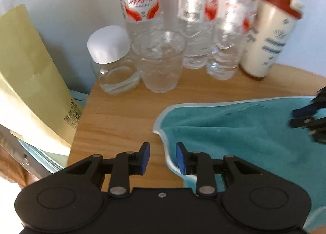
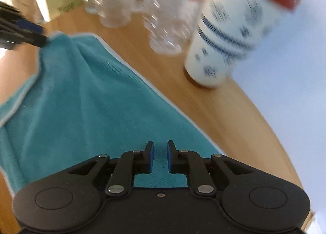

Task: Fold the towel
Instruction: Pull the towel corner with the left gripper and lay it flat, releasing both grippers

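Both grippers parted and empty at the teal towel, pre-grasp.
Left gripper point(image 1: 163, 157) straddles the towel point(image 1: 234, 132) hem, open; right gripper point(image 2: 160, 157), narrowly open, hovers above its cloth. Advise pinching corners squarely, clear of the tumbler point(image 1: 158, 60) behind the towel.

Bottles point(image 1: 140, 3), glass point(image 1: 159, 60), jar point(image 1: 112, 60), cup point(image 1: 269, 36)

Print on the bottle labels point(image 1: 140, 5) and cup point(image 1: 271, 36) is too blurred to read.
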`<action>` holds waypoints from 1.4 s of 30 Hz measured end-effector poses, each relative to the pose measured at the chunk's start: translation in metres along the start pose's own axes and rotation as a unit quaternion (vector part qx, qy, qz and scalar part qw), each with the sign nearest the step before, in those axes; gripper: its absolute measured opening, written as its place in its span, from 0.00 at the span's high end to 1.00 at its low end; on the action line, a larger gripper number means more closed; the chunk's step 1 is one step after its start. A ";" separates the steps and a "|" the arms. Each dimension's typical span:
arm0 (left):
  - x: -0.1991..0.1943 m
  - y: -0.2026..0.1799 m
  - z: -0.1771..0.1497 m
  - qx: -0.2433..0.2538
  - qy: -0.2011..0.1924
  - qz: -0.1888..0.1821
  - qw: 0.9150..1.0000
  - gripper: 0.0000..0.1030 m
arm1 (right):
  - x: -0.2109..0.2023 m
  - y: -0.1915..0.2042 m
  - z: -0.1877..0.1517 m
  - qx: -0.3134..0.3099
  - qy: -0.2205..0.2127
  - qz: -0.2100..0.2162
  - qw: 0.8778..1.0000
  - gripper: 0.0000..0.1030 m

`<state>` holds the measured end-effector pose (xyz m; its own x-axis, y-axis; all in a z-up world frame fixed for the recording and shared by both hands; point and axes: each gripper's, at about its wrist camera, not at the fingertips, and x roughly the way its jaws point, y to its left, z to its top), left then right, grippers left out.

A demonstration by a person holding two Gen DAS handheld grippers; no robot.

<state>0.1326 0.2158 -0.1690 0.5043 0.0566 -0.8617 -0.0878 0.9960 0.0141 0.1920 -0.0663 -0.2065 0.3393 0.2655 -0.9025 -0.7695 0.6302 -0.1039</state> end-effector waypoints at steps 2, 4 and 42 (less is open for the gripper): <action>-0.004 -0.007 -0.005 0.005 0.013 -0.024 1.000 0.72 | -0.010 0.003 -0.006 0.010 0.004 -0.003 1.000 0.85; -0.005 -0.016 -0.014 0.018 0.033 -0.029 0.999 0.72 | -0.029 0.006 -0.015 0.012 -0.010 0.013 1.000 0.83; -0.022 -0.021 -0.091 0.030 0.126 -0.003 0.992 0.94 | -0.073 0.121 -0.122 -0.021 0.065 0.259 0.964 0.93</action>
<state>0.0455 0.1870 -0.1964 0.2725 0.0401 -0.9613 -0.0314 0.9990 0.0327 0.0076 -0.0985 -0.2040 -0.1646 0.4404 -0.8826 -0.8395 0.4072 0.3597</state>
